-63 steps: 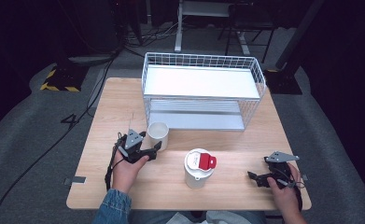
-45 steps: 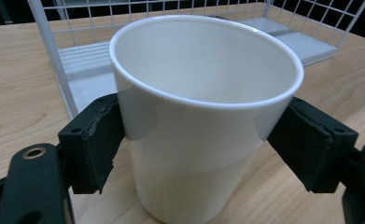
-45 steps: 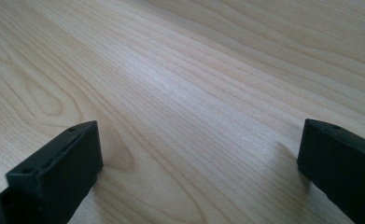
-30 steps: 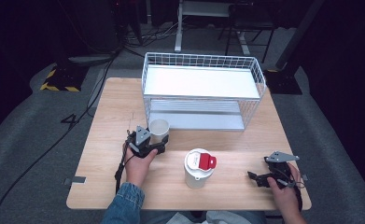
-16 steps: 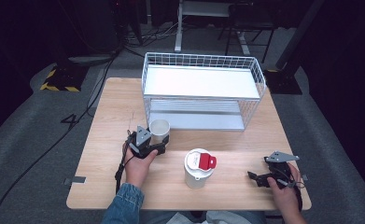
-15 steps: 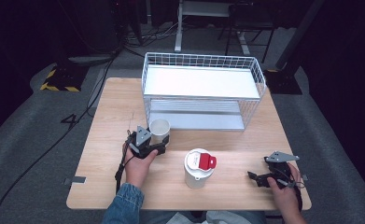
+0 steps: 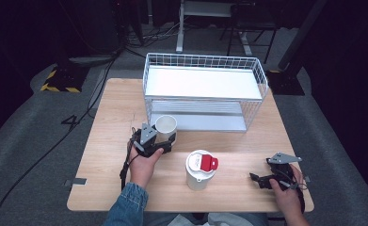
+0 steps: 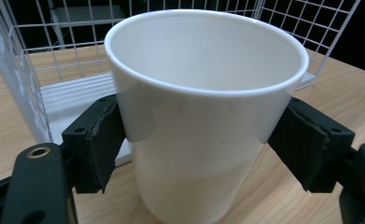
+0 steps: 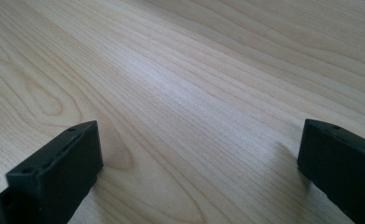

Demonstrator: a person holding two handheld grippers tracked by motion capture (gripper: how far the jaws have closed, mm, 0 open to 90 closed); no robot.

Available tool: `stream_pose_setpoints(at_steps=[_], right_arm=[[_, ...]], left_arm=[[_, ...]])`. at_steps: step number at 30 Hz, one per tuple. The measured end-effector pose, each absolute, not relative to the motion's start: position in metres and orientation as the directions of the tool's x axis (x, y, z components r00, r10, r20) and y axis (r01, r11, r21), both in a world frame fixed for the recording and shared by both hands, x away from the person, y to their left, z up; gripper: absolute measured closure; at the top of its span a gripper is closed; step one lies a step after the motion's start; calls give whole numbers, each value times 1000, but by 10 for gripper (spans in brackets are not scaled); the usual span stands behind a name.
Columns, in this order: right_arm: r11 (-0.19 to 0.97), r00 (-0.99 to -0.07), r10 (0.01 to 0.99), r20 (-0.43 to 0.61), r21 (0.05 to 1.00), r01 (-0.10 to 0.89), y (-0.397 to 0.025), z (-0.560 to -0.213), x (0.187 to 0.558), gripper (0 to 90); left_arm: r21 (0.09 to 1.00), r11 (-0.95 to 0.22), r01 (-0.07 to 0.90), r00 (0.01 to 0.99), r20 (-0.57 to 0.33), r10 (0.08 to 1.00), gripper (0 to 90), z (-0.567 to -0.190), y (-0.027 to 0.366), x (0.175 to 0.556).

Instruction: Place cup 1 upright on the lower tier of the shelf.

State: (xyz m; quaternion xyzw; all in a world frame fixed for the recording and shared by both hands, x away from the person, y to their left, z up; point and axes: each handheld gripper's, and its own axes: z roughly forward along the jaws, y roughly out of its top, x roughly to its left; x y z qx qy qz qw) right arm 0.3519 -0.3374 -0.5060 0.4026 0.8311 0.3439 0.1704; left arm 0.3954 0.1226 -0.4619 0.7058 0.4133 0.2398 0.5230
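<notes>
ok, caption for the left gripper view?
Left gripper fingers flank an empty white cup before the wire basket.

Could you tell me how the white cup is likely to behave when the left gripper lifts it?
The cup looks empty and thin-walled, so probably light and easily squashed. Its glossy, tapered wall may slip downward between the pads, though the rolled rim could catch. Standing on the narrower base, it might tip if nudged.

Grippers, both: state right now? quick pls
Left gripper: jaws on both sides of the white cup, pads touching its wall; shut on it.
Right gripper: open, jaws wide apart, nothing between them, low over the table.
</notes>
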Motion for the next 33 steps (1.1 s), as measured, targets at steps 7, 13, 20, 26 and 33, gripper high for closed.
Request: stream_pose_setpoints(at_steps=[7,13,20,26,33], right_arm=[[440,-618,786,-7,709,551,-338,-506,352,1],[439,-618,786,-6,709,551,-337,-506,352,3],[440,-619,786,-7,710,550,-337,-506,352,4],[440,-618,786,-7,710,551,-337,-506,352,4],[440,-618,786,-7,709,551,-337,-506,352,4]], left_arm=[[941,-131,312,562,-72,824,215,-448,112,403],[944,-142,298,579,-61,813,215,-440,103,412],[948,-143,285,591,-56,804,215,-437,93,422],[954,-145,262,604,-45,795,215,-433,76,432],[957,-157,244,612,-26,791,215,-432,57,441]])
